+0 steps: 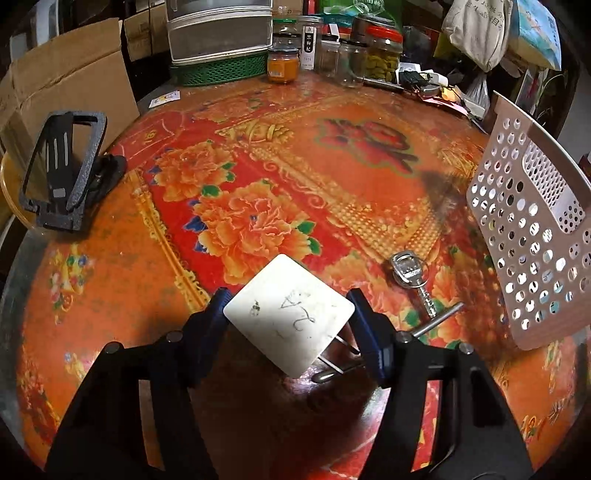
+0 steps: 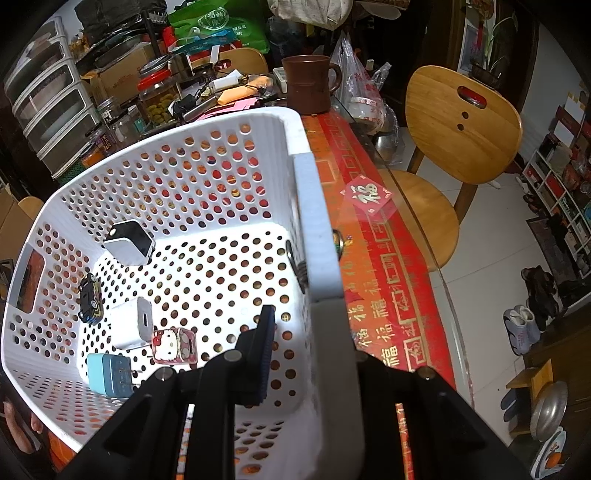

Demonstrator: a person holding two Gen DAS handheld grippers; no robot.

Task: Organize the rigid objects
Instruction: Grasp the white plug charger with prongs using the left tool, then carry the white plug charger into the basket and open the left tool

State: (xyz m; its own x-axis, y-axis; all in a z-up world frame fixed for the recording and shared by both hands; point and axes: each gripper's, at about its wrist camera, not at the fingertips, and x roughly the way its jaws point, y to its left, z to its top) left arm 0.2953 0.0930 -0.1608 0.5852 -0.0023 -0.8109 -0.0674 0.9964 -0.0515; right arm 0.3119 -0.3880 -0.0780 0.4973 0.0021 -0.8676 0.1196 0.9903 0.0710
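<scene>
We see a round table (image 1: 332, 206) covered in a red and orange flowered cloth, its far edge crowded with jars (image 1: 382, 55), a drawer unit (image 1: 219, 29) and a green tray (image 1: 221, 70).

Next in size is the white perforated basket (image 2: 207, 177), which stands on the table near its edge, with a wooden chair (image 2: 461, 125) beyond on the tiled floor. In the left wrist view the same basket appears at the right, tilted. Our right gripper (image 2: 295, 354) is clamped on the basket's near rim: one blue pad sits inside the wall and the other finger is hidden behind it, the jaws nearly together.

Inside the basket lie five small things: a black and white charger (image 2: 129, 243) leaning at the far wall, a dark toy car (image 2: 89, 297) at the left side, a white plug (image 2: 131, 326), a pink cartoon cube (image 2: 173, 347) just beside it, and a pale blue adapter (image 2: 109, 374) nearest us.

On the table's left side a black stand (image 1: 62, 170) is propped upright.

Our left gripper (image 1: 290, 321) has its jaws about half apart, with a white square charger (image 1: 290, 314) between the blue pads, which touch its two opposite corners. The charger is tilted, prongs down toward the cloth. Whether it is lifted off the table we cannot tell.

Just right of it lies a silver key (image 1: 406, 271) on a ring, and a metal rod (image 1: 439, 317) beside the key.
</scene>
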